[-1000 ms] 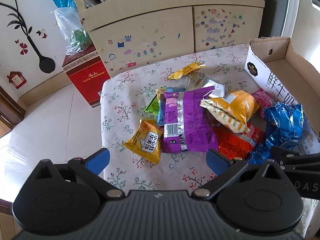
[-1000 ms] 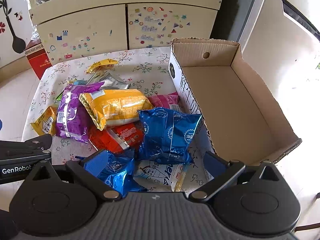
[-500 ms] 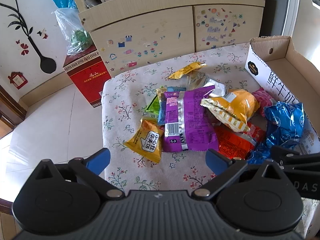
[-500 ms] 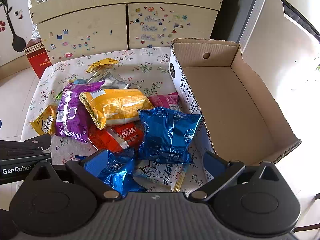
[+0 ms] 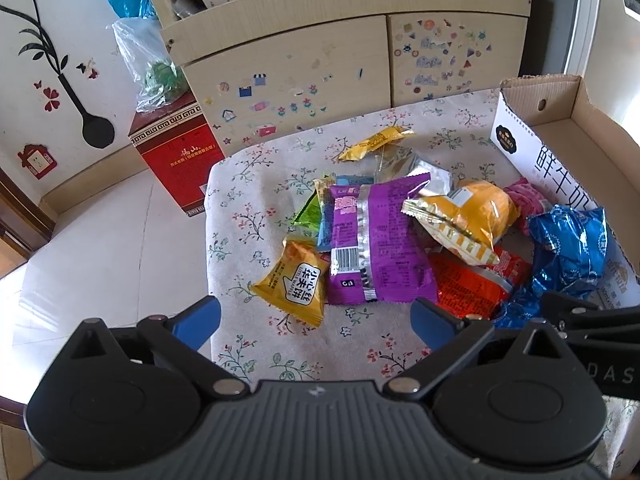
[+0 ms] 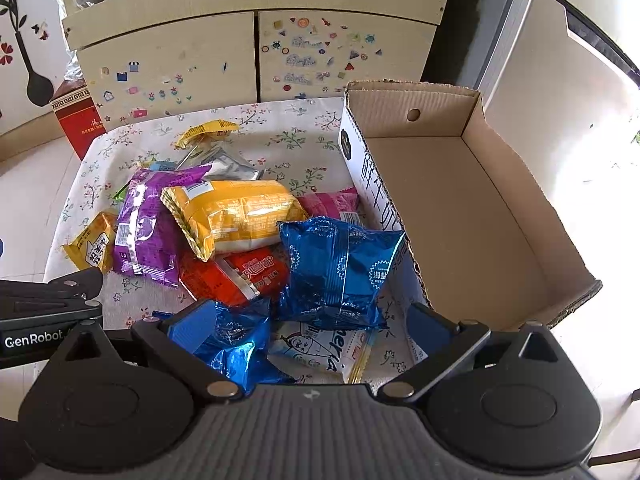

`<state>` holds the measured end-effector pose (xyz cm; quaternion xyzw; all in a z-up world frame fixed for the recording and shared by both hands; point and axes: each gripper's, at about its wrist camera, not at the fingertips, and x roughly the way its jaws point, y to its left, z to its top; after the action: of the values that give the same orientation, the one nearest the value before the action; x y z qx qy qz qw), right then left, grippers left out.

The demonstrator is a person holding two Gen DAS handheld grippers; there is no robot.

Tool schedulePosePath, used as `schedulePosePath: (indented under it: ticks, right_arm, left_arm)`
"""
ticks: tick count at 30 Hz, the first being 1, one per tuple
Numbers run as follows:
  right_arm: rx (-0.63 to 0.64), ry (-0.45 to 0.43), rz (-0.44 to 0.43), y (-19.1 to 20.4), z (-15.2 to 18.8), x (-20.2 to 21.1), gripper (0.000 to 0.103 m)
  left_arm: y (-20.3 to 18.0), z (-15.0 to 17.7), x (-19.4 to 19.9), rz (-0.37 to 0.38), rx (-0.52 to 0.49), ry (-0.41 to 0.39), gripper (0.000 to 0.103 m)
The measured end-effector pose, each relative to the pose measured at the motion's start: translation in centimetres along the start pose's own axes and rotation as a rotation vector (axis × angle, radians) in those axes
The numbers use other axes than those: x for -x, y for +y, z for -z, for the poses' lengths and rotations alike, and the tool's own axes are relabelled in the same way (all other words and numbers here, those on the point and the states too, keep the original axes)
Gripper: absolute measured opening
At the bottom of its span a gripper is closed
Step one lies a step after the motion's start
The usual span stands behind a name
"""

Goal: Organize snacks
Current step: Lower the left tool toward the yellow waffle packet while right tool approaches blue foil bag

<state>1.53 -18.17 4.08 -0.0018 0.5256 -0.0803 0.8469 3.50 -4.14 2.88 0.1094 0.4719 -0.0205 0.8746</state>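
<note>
A pile of snack packets lies on a floral tablecloth (image 5: 256, 216): a purple packet (image 5: 376, 240), a large yellow packet (image 6: 236, 212), a small orange packet (image 5: 296, 282), a red packet (image 6: 236, 270), a pink packet (image 6: 330, 204), blue foil packets (image 6: 336, 268) and a white packet (image 6: 324, 350). An open cardboard box (image 6: 460, 208) stands to their right, with nothing in it. My left gripper (image 5: 316, 318) is open and empty, above the table's near edge before the orange packet. My right gripper (image 6: 308, 324) is open and empty, over the near blue and white packets.
A wooden cabinet (image 5: 320, 64) with stickers stands behind the table. A red carton (image 5: 176, 160) with a plastic bag on top sits on the floor at the left. The other gripper's black body shows at each view's edge (image 6: 48, 304).
Both views have shifted very slightly; the packets, the box and both open grippers stay as they were.
</note>
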Motion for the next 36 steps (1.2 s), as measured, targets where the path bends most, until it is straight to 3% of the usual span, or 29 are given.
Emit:
schedulePosePath:
  ticks: [6,11,17,22,27,36]
  right_arm:
    - [-0.002,-0.007,-0.013,-0.4,0.1,0.1,0.103]
    - [-0.032,-0.028,-0.075,-1.5,0.0,0.8,0.103]
    - [-0.071,-0.076,-0.181,-3.6,0.4,1.8,0.103]
    - [-0.097,-0.072,-0.258,-4.8,1.1,1.9,0.103]
    - [-0.086,-0.053,-0.359,-4.9,2.1,1.8,0.099]
    - [-0.011,0.002,-0.462,-3.8,3.8,0.4,0.092]
  left_arm:
    - [0.1,0.1,0.0,0.024,0.017,-0.002,0.100]
    - [1.9,-0.4,0.6,0.110,0.101,-0.025,0.101]
    - [5.2,-1.5,1.3,0.087,0.185,-0.096,0.101]
    - [6.4,-2.0,0.6,0.096,0.150,-0.107,0.101]
    - [7.4,-2.2,-0.9,0.222,0.190,-0.055,0.101]
    - [5.6,-2.1,-3.9,0.239,0.077,-0.009,0.101]
